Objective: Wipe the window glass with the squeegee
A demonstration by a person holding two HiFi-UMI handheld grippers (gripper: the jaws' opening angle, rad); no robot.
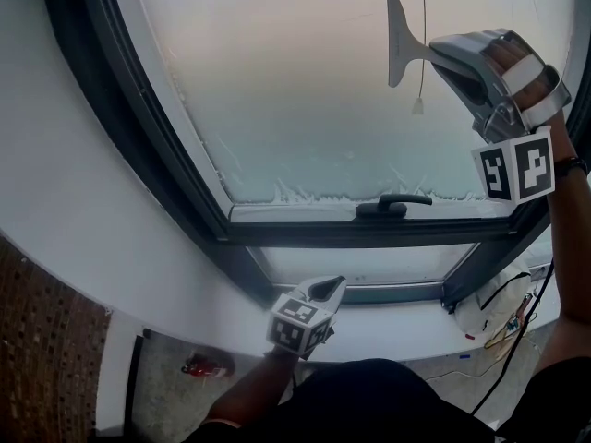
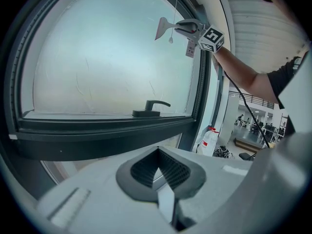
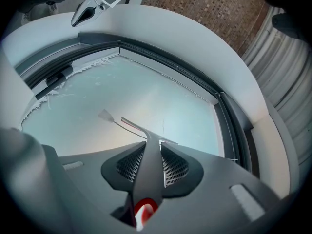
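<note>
**A:** The right fingers [image 3: 171,165] are pinching the squeegee [image 1: 399,42] by its handle, with the right gripper [image 1: 440,52] up high on the right.

**B:** And the blade's upright at the window glass [image 1: 295,81], upper right corner, just beside a hanging cord [image 1: 422,35].

**A:** Over on the left, the fingers [image 2: 140,168] are pressed together at the tips, nothing between them.

**B:** The left gripper [image 1: 329,288] sits low, beneath the window handle [image 1: 392,204], well apart from the squeegee. White streaks [image 1: 305,192] fringe the glass's bottom edge.
</note>
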